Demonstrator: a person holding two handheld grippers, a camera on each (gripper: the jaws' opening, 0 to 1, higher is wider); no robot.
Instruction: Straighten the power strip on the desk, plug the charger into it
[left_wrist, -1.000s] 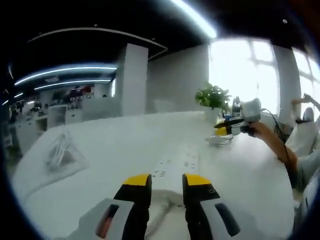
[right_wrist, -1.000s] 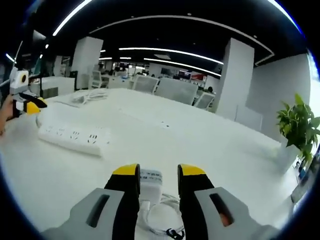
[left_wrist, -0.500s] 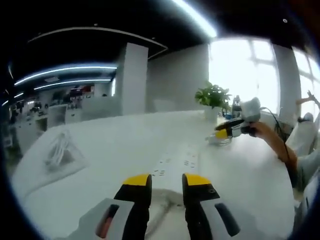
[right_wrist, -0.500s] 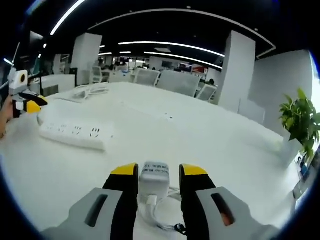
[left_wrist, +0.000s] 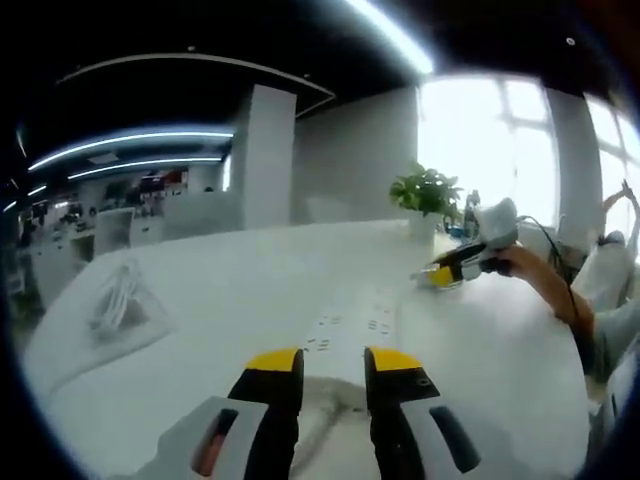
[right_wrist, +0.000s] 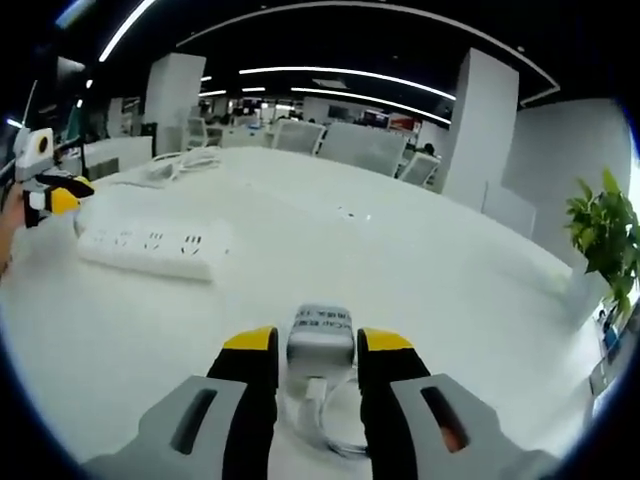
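A white power strip (left_wrist: 352, 332) lies on the white desk (left_wrist: 220, 300), running away from me. My left gripper (left_wrist: 333, 362) is at the strip's near end, with its jaws close together on that end. In the right gripper view the same strip (right_wrist: 150, 248) lies at the left, and the left gripper (right_wrist: 55, 197) is at its far-left end. A white charger (right_wrist: 320, 338) with a looped cable (right_wrist: 322, 425) sits between the tips of my right gripper (right_wrist: 318, 345). A thin gap shows on each side, so the jaws stand open. A hand holds the right gripper (left_wrist: 445, 272) low over the desk.
A potted plant (left_wrist: 428, 195) stands at the desk's far edge, by a bright window. A bundle of white cable (left_wrist: 118, 300) lies on the desk to the left. A person's arm (left_wrist: 545, 290) reaches in from the right. Office chairs (right_wrist: 350, 150) line the far side.
The right gripper has tipped down and dropped toward the desk. The charger now sits farther forward between its jaws. The left gripper and the power strip have not moved.
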